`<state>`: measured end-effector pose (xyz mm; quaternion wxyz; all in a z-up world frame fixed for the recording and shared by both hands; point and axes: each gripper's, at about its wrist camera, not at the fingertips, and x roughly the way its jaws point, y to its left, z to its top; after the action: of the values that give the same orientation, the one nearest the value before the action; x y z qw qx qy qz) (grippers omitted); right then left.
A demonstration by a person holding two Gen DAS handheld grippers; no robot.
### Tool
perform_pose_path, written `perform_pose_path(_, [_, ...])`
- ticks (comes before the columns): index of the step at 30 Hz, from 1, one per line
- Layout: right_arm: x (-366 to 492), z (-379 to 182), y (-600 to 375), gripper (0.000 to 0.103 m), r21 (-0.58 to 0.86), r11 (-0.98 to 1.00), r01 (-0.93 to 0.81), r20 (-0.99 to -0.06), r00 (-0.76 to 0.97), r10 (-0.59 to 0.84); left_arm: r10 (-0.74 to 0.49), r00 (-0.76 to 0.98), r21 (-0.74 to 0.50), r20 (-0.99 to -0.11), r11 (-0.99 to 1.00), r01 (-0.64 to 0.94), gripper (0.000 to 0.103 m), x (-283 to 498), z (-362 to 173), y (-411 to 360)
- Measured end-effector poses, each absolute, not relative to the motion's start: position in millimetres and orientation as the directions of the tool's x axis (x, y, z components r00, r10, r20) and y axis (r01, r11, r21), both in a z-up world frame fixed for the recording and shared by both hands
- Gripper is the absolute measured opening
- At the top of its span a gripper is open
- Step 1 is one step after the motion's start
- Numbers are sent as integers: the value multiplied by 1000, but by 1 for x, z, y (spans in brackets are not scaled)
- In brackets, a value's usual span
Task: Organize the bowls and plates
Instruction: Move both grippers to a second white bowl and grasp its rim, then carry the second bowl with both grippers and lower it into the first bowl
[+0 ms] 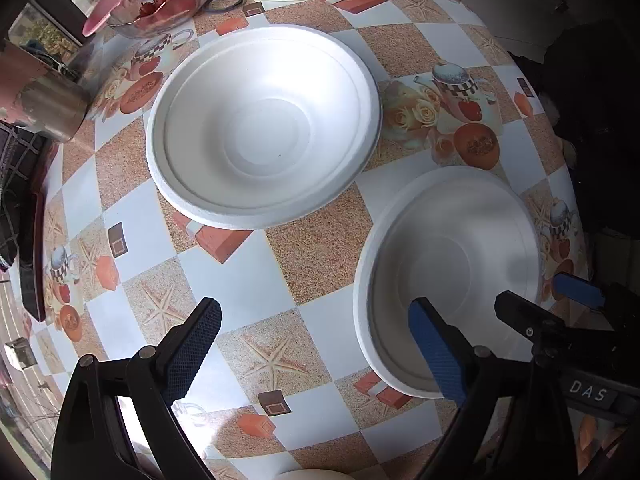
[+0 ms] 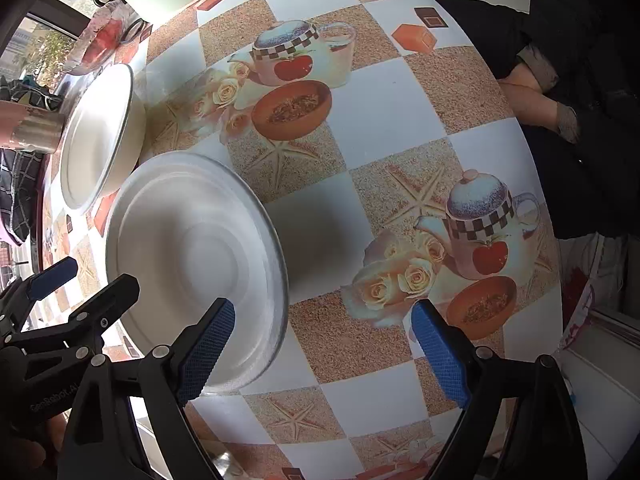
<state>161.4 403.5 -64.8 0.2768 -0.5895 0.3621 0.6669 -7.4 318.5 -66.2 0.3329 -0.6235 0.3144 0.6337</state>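
On the far left of the table sits the far bowl, well apart from both claws; the near bowl lies to its right and nearer. The left claw hangs spread and empty with its right finger over the near bowl's left rim, its left finger over bare cloth. The right claw, equally spread and empty, has its left finger over that bowl's right rim, so either could pinch it; both bowls are round, so no axis matters, only the rim
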Motion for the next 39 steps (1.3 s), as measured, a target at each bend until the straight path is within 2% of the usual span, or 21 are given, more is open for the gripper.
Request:
perform_pose_path(2, [152, -70, 407, 91, 156, -594, -789, -987, -150, -60, 13, 4, -11, -1000, -589, -808, 90, -10, -71, 323])
perform_pose_path(4, [148, -73, 411, 87, 161, -599, -784, -986, -154, -63, -10, 15, -6, -1000, -594, -805, 77, -12, -78, 327])
perform_pose_path(6, [138, -78, 415, 60, 164, -608, -777, -986, -152, -72, -26, 37, -15, -999, -597, -802, 68, -14, -86, 329])
perform_pose_path(11, [111, -86, 418, 35, 186, -641, -745, -981, -171, -86, -13, 110, -81, -994, -589, -804, 52, -8, -95, 335])
perform_pose_path(13, [104, -87, 416, 33, 190, -661, -726, -981, -169, -96, -13, 119, -90, -993, -569, -817, 44, -1, -96, 340])
perform_pose_path(14, [102, -88, 416, 22, 206, -665, -718, -978, -178, -111, -15, 114, -87, -993, -552, -830, 41, 6, -96, 343])
perform_pose_path(15, [100, -90, 415, 21, 237, -661, -712, -971, -191, -142, -16, 117, -91, -993, -533, -841, 36, 11, -95, 345])
perform_pose_path(16, [100, -92, 413, 21, 236, -656, -717, -972, -186, -146, -37, 92, -60, -995, -511, -857, 36, 17, -96, 347])
perform_pose_path(25, [125, -109, 374, 21, 252, -633, -732, -967, -158, -201, -53, 75, -43, -996, -454, -890, 36, 49, -96, 311])
perform_pose_path(33, [134, -118, 358, 21, 246, -607, -755, -966, -142, -215, -43, 119, -86, -992, -461, -883, 36, 63, -96, 290])
perform_pose_path(39, [126, -87, 360, 21, 246, -638, -730, -969, -169, -181, 16, 48, -50, -999, -466, -884, 36, 56, -63, 268])
